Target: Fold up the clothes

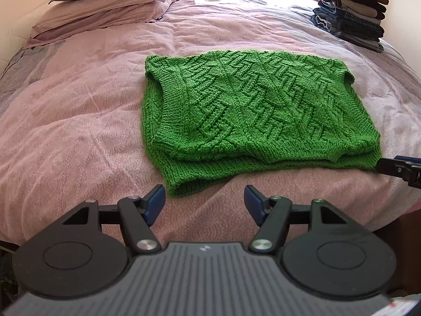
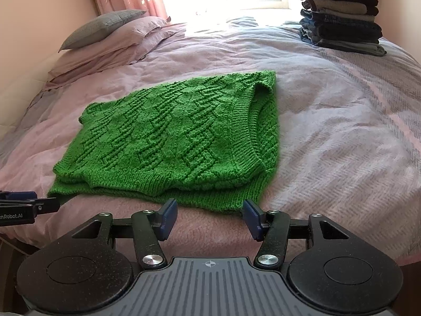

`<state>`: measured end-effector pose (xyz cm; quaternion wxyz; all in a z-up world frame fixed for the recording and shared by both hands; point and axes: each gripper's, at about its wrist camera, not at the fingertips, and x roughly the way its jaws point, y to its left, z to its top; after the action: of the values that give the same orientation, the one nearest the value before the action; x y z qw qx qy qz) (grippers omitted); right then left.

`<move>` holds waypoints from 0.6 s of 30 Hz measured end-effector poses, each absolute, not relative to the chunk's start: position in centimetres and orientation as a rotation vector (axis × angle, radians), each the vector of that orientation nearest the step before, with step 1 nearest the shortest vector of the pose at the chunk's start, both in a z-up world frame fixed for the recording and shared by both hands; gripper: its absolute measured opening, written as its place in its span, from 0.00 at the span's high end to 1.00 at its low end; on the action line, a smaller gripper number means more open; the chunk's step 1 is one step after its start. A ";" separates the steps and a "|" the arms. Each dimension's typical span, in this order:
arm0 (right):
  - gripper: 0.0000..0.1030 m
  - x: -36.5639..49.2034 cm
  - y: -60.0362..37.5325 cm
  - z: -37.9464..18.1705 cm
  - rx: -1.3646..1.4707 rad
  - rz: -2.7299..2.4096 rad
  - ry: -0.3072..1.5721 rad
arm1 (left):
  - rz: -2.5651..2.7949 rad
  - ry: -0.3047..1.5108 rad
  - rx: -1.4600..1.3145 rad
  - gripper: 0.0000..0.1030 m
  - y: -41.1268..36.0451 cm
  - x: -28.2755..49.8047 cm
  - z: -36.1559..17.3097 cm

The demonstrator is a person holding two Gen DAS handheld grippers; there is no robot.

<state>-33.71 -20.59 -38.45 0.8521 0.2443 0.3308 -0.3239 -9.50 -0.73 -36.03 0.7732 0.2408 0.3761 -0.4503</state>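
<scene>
1. Left gripper [image 1: 204, 200]: jaws are held apart with nothing between the pads, above the pink bedspread [image 1: 79, 131], just short of the near hem.
2. Green knitted sweater [image 1: 252, 113]: laid folded at mid-bed, armhole ribbing uppermost.
3. Right gripper [image 2: 209, 214]: jaws are likewise spread and empty, by the near edge of the sweater.
4. Pillows [image 1: 105, 2]: seen at the far left.
5. Stack of folded clothes [image 1: 352, 13]: placed at the far right corner, well apart from the sweater.
</scene>
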 end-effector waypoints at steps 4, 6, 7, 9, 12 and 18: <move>0.49 -33.8 -21.0 -38.5 0.520 -0.687 0.697 | -0.970 0.818 0.526 0.39 -1.0 -9.2 -36.1; 0.49 -33.8 -21.2 -38.5 0.520 -0.688 0.697 | -0.967 0.820 0.528 0.39 -1.2 -9.1 -36.3; 0.49 -33.7 -21.3 -38.5 0.521 -0.689 0.697 | -0.968 0.821 0.529 0.39 -1.2 -9.0 -36.3; 0.49 -33.7 -21.5 -38.6 0.522 -0.691 0.700 | -0.965 0.822 0.531 0.39 -1.3 -8.9 -36.3; 0.49 -33.6 -21.8 -38.7 0.525 -0.696 0.703 | -0.964 0.824 0.534 0.39 -1.5 -8.7 -36.4; 0.49 -34.0 -22.4 -38.8 0.541 -0.706 0.689 | -0.971 0.819 0.525 0.39 -1.6 -8.4 -36.2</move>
<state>-33.98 -22.43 -38.85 0.8460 0.2566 0.3264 -0.3345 -8.39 -1.61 -36.22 0.7729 0.2425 0.3782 -0.4480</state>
